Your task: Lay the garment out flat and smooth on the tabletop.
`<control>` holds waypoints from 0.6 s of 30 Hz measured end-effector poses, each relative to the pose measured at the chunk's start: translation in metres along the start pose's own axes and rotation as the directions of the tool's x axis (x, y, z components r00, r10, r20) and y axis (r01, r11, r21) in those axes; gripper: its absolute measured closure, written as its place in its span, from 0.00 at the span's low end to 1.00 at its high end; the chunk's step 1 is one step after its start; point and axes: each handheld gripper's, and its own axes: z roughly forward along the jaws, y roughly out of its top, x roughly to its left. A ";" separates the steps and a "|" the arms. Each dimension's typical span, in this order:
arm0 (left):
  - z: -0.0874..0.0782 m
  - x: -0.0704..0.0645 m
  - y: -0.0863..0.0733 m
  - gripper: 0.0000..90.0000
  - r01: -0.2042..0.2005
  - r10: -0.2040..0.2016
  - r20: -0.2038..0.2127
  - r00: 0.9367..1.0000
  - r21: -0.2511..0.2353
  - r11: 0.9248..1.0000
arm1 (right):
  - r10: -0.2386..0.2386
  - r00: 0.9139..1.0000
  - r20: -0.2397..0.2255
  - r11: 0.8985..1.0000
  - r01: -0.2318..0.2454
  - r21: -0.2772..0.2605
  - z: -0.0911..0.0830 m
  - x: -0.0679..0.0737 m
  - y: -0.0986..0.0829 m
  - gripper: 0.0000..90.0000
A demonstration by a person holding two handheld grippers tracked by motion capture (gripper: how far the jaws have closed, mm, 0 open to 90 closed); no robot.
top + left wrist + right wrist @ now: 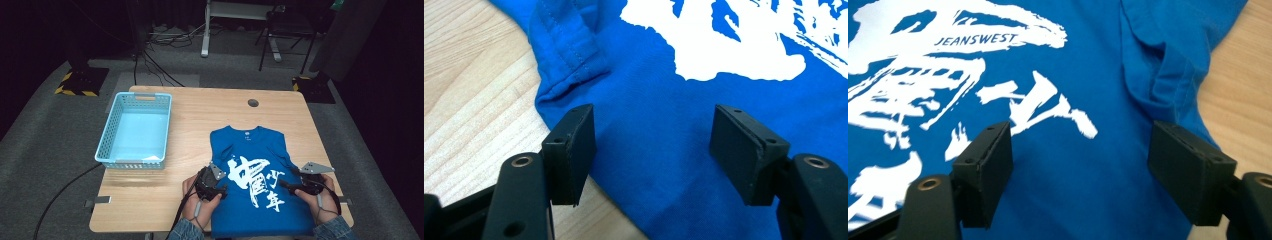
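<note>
A blue T-shirt (260,150) with white brush lettering lies flat on the wooden table (200,110), sleeves folded in, its hem hanging over the near edge. My left gripper (216,187) rests at the shirt's left edge, open, its jaws straddling the blue cloth (659,125) just below the folded sleeve (569,50). My right gripper (286,186) is at the shirt's right side, open, low over the fabric (1083,165) beside the white print (948,60). Nothing is held between either pair of jaws.
A light blue plastic basket (134,131) stands on the table's left half. A round cable hole (253,103) sits near the far edge. Bare wood lies between basket and shirt. Beyond the table are cables, desk legs and striped floor markers.
</note>
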 end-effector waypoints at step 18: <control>-0.009 -0.018 -0.004 0.34 -0.018 0.018 0.000 1.000 -0.005 1.000 | 0.005 1.000 0.011 1.000 -0.005 -0.024 -0.025 0.012 -0.014 0.29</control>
